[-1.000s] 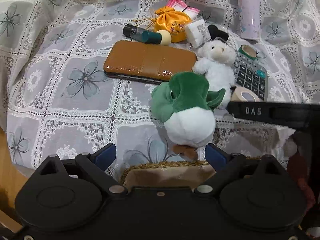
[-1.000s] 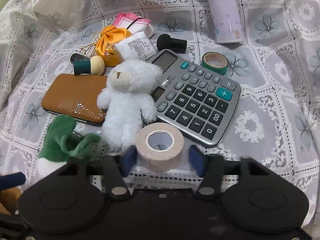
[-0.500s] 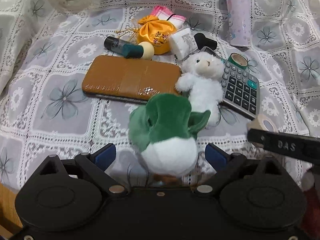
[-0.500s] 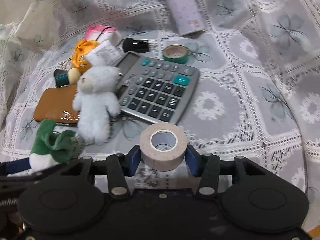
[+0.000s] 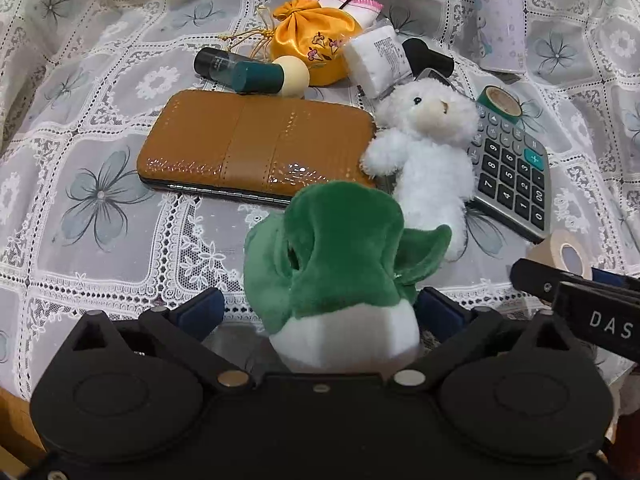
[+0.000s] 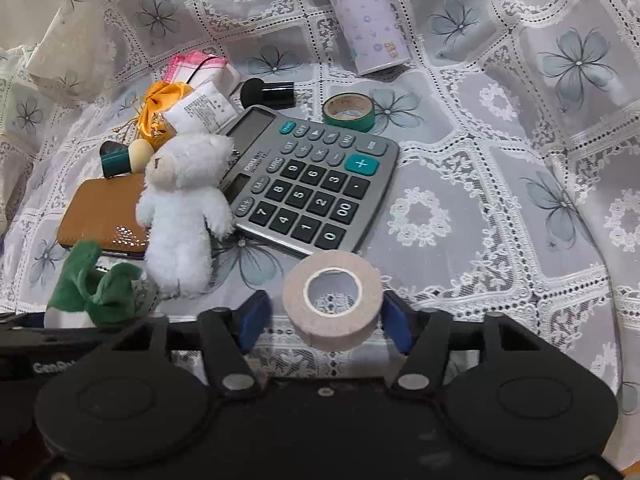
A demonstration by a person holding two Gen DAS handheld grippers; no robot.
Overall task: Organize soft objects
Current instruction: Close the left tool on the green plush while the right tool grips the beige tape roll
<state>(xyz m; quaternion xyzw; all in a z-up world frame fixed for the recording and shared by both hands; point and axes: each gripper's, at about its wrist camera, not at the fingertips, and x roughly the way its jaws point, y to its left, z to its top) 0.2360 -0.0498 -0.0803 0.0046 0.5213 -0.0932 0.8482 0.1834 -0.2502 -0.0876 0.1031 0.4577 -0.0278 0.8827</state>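
Observation:
A green and white plush toy (image 5: 340, 272) lies between the open fingers of my left gripper (image 5: 320, 312); the pads stand apart from its sides. It also shows at the left in the right wrist view (image 6: 96, 284). A white teddy bear (image 5: 428, 156) lies just beyond it, half on a calculator (image 6: 312, 184). A beige tape roll (image 6: 332, 300) sits between the fingers of my right gripper (image 6: 324, 320). The jaws are open and there is a gap on the left side of the roll. The roll also shows in the left wrist view (image 5: 564, 252).
On the lace tablecloth lie a brown wallet (image 5: 256, 148), a yellow satin pouch (image 5: 316, 40), a teal bottle (image 5: 256, 74), a white packet (image 5: 378, 60), a green tape roll (image 6: 348, 112) and a lilac bottle (image 6: 364, 16). The table's near edge runs just below both grippers.
My right gripper's fingers have spread apart from the beige tape roll. My left gripper has moved forward so that the green plush lies deeper between its fingers.

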